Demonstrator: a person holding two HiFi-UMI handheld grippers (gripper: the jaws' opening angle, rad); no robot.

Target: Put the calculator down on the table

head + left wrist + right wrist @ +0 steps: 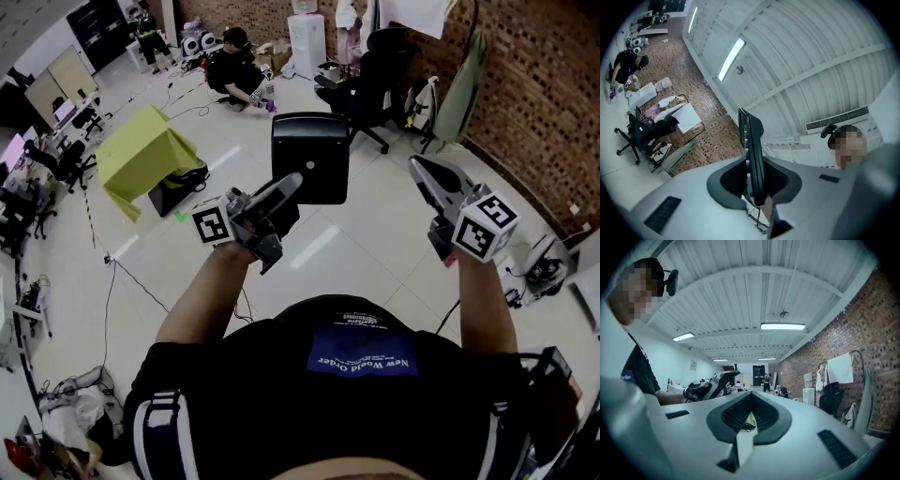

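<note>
Black calculator held up over the white tiled floor, its lower edge clamped between the jaws of the left gripper, right gripper apart to the calculator's right, jaws closed together on nothing, yellow cloth well left of the calculator

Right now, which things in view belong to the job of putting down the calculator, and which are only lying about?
Job: calculator, gripped by the left gripper; right gripper, shut and empty. The table itself I cannot pick out.
Lying about: yellow cloth, office chair, water dispenser.
</note>
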